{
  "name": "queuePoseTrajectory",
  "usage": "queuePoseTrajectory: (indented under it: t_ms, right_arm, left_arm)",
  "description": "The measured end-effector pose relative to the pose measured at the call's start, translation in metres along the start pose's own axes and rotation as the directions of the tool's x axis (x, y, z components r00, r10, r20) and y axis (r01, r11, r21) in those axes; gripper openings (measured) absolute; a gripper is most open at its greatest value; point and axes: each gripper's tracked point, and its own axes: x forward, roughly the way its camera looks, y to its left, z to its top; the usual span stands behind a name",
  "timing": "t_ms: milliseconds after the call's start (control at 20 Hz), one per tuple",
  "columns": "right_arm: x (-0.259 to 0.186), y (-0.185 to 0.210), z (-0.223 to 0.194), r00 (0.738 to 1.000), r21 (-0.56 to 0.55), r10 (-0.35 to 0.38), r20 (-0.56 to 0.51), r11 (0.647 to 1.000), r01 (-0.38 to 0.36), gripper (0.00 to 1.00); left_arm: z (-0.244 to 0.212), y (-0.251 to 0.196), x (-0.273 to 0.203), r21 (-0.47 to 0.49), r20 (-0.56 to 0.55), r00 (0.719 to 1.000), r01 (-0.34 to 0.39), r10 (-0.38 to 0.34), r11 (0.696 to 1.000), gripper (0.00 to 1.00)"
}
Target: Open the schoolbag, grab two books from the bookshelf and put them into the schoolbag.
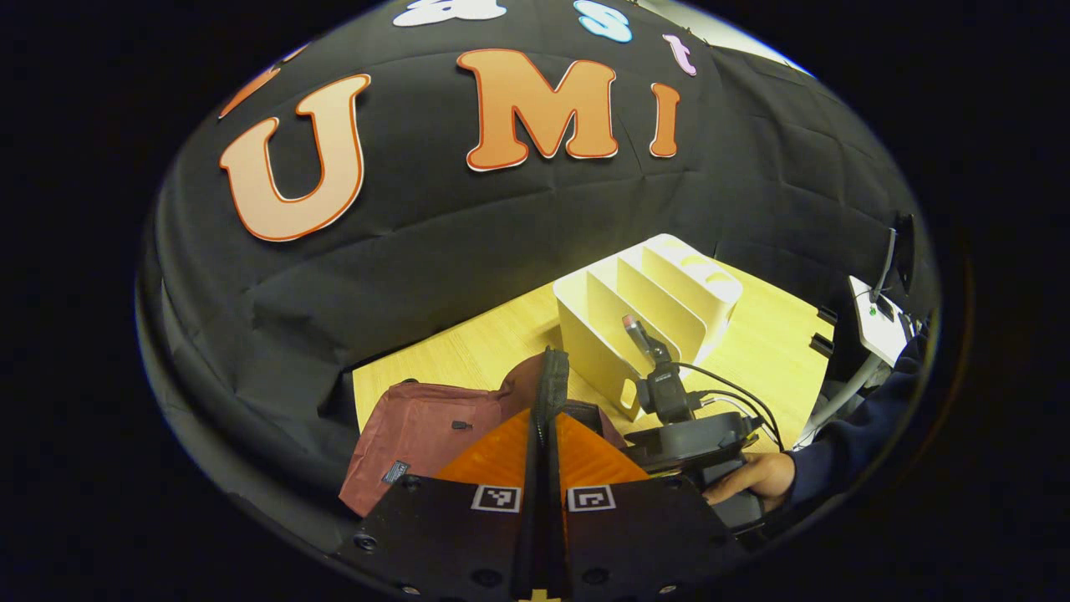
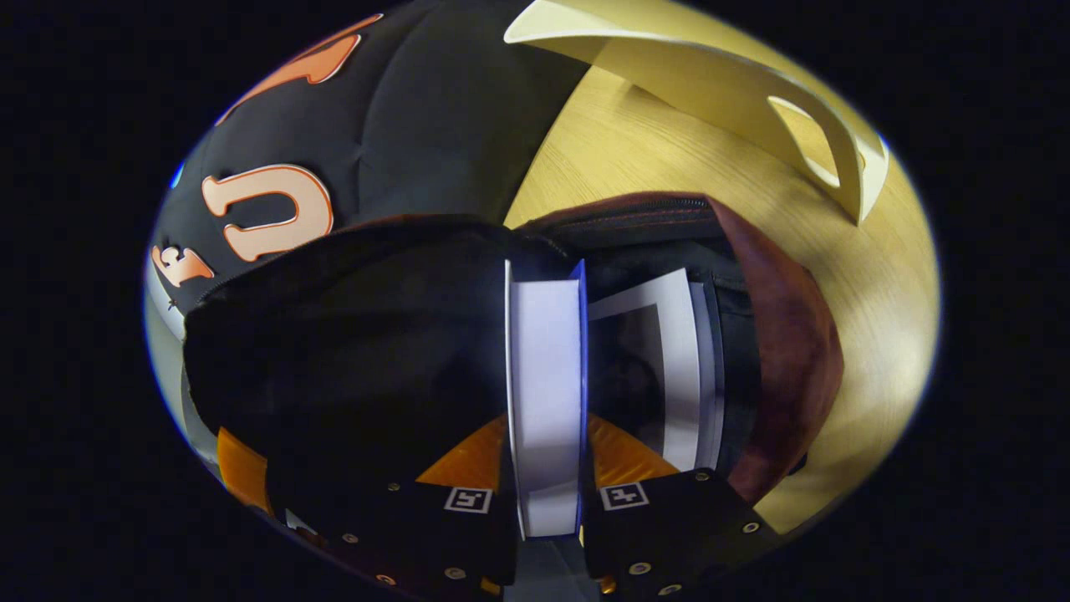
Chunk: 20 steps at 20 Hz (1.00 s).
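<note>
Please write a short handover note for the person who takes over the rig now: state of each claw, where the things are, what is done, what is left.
Left claw: shut on the schoolbag's opening edge, holding it up.
Right claw: shut on a book, spine toward the camera, lowered into the open schoolbag.
Another book already lies inside the bag beside it.
Bookshelf stands on the wooden table behind the bag; its slots look empty.
Done: bag open, first book in.
Left: release the second book, withdraw both claws.
</note>
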Motion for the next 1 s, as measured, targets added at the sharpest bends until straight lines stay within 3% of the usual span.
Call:
queuePoseTrajectory:
  t_ms: [50, 100, 150, 300, 350, 400, 450, 750, 1000]
  right_arm:
    - [0.003, -0.007, 0.000, 0.999, -0.015, -0.045, 0.007, 0.999, 0.045, 0.35]
    - [0.003, -0.012, 0.007, 0.997, -0.029, -0.070, 0.033, 0.997, 0.071, 0.44]
    - [-0.001, -0.011, 0.011, 0.996, -0.040, -0.077, 0.045, 0.996, 0.079, 0.34]
    - [-0.013, -0.015, 0.012, 0.994, -0.034, -0.102, 0.035, 0.994, 0.103, 0.89]
    - [-0.021, -0.019, 0.016, 0.992, -0.039, -0.118, 0.045, 0.992, 0.119, 0.78]
    - [-0.028, -0.023, 0.022, 0.989, -0.045, -0.130, 0.067, 0.990, 0.133, 0.96]
    - [-0.033, -0.023, 0.029, 0.988, -0.054, -0.128, 0.090, 0.990, 0.133, 0.97]
    - [-0.092, -0.037, 0.069, 0.967, -0.135, -0.156, 0.203, 0.973, 0.186, 0.97]
    - [-0.145, -0.059, 0.114, 0.925, -0.146, -0.201, 0.323, 0.955, 0.258, 0.97]
  left_arm:
    - [-0.002, 0.002, 0.001, -0.003, -0.003, 1.000, -0.002, 0.002, 1.000, 0.06]
    - [-0.005, 0.005, 0.002, -0.006, -0.009, 1.000, -0.008, 0.008, 1.000, 0.07]
    - [-0.007, 0.007, 0.003, -0.012, -0.014, 1.000, -0.012, 0.012, 1.000, 0.07]
    - [-0.010, 0.010, 0.005, -0.024, -0.017, 1.000, -0.017, 0.017, 1.000, 0.06]
    - [-0.010, 0.011, 0.007, -0.018, -0.016, 0.999, -0.028, 0.028, 0.999, 0.06]
    - [-0.011, 0.012, 0.009, -0.011, -0.014, 0.999, -0.036, 0.036, 0.999, 0.14]
    - [-0.013, 0.011, 0.011, -0.008, -0.016, 0.999, -0.041, 0.041, 0.999, 0.06]
    - [-0.027, -0.015, 0.023, -0.013, -0.035, 0.999, -0.027, 0.026, 1.000, 0.10]
    - [-0.039, -0.038, 0.034, -0.037, -0.058, 0.998, -0.025, 0.023, 0.999, 0.13]
